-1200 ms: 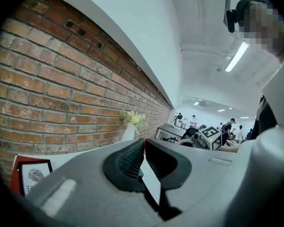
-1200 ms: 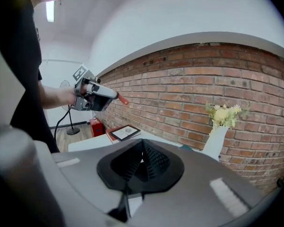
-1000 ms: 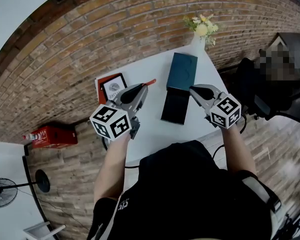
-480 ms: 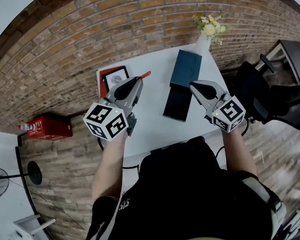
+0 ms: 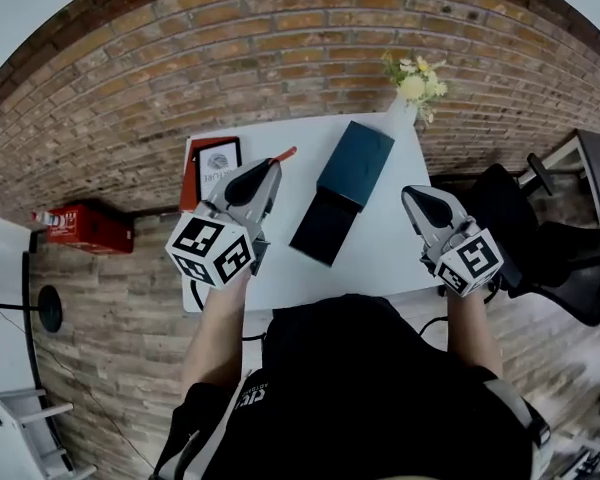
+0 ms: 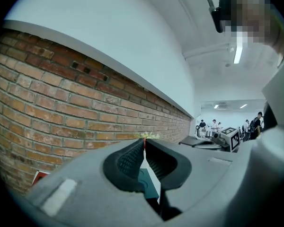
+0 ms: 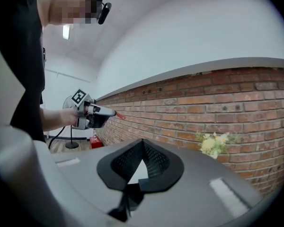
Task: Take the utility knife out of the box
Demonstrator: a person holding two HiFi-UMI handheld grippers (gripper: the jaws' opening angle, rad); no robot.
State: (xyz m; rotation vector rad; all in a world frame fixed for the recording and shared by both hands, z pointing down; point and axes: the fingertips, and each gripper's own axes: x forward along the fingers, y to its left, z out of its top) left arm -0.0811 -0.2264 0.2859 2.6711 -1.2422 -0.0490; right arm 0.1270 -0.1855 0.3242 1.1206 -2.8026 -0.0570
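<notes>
Both ribbed jaws closed, left gripper (image 5: 273, 164) pinching a slim red-tipped utility knife (image 5: 286, 153), right gripper (image 5: 409, 193) empty.

1. The right gripper (image 7: 143, 143) has its jaws pressed together, tips meeting, with nothing between them.
2. Across to the left, a hand (image 7: 70, 118) holds the left gripper (image 7: 114, 113), and the red end of a utility knife (image 7: 120, 117) pokes from its tip.
3. Yellow-white flowers (image 7: 213, 143) stand against the brick wall (image 7: 227, 103).
</notes>
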